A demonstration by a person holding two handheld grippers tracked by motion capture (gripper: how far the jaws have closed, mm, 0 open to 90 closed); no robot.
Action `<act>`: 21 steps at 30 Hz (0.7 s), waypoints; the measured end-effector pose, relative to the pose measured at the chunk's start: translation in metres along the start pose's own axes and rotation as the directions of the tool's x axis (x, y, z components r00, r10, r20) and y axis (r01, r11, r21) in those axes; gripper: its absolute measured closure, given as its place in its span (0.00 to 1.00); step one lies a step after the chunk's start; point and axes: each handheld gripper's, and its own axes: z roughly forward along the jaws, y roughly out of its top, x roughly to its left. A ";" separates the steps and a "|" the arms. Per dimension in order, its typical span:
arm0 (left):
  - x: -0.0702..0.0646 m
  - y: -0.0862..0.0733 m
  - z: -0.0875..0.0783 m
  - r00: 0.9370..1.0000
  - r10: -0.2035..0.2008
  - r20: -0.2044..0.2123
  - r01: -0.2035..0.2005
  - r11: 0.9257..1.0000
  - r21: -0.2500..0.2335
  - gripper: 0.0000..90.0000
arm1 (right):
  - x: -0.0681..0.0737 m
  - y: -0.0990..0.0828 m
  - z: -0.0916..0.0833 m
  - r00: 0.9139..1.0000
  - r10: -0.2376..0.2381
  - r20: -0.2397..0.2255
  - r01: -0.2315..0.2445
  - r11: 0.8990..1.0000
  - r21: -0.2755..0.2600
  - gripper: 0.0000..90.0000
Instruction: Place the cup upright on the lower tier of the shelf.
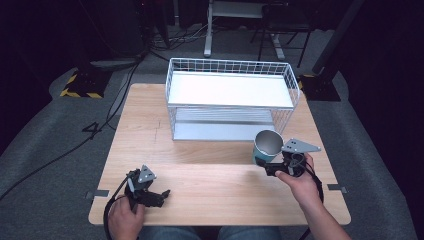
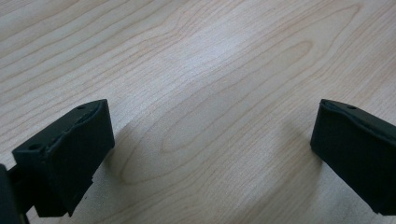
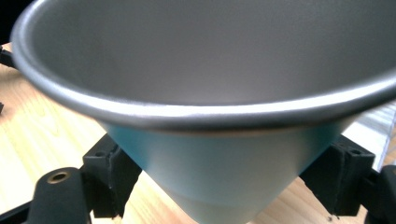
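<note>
On the wooden worktop (image 1: pixel 200 165), seen from the high view, the right tongs (image 1: pixel 264 162) are gripping a teal metal cup (image 1: pixel 266 146), which is standing upright just in front of a white wire shelf rack (image 1: pixel 230 97). The left tongs (image 1: pixel 162 194) are resting well apart from the cup, near the person's edge of the worktop, with nothing near them.

In the left gripper view, the left tongs (image 2: pixel 210 140) are standing wide, with bare wood grain between their black jaws.

In the right gripper view, the right tongs (image 3: pixel 229 175) are pressing on the cup (image 3: pixel 219 158) from both sides, low on its tapering teal wall, while its grey rim is looming large just above them.

The step in hand appears to be carrying the cup toward the rack. The next move is likely calling for a lift high enough to clear the rack's wire rim, or a level push onto the lower tier, with the cup kept upright.
</note>
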 end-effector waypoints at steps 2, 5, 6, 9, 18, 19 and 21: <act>0.000 0.000 0.000 1.000 0.000 0.000 0.000 1.000 0.000 0.00 | 0.000 0.002 0.005 1.000 0.000 -0.003 0.000 1.000 0.000 0.23; 0.000 0.000 0.000 1.000 0.000 0.000 0.000 1.000 0.000 0.00 | 0.002 0.007 0.014 1.000 -0.009 -0.004 0.009 1.000 -0.002 0.23; 0.000 0.000 0.000 1.000 0.000 0.000 0.000 1.000 0.000 0.00 | 0.002 0.007 0.014 1.000 -0.009 -0.004 0.009 1.000 -0.002 0.23; 0.000 0.000 0.000 1.000 0.001 0.000 -0.001 1.000 0.000 0.00 | 0.003 0.012 0.024 1.000 -0.014 -0.004 0.014 1.000 -0.004 0.23; 0.000 0.000 0.000 1.000 0.000 0.000 0.000 1.000 0.000 0.00 | 0.002 0.022 0.046 1.000 -0.021 0.007 0.021 1.000 -0.008 0.23; 0.000 0.000 0.000 1.000 0.000 0.000 0.000 1.000 0.000 0.00 | 0.002 0.024 0.051 1.000 -0.027 0.011 0.027 1.000 -0.005 0.23; 0.000 0.000 0.000 1.000 0.000 0.000 0.000 1.000 0.000 0.00 | 0.001 0.024 0.054 1.000 -0.028 0.011 0.028 1.000 -0.004 0.23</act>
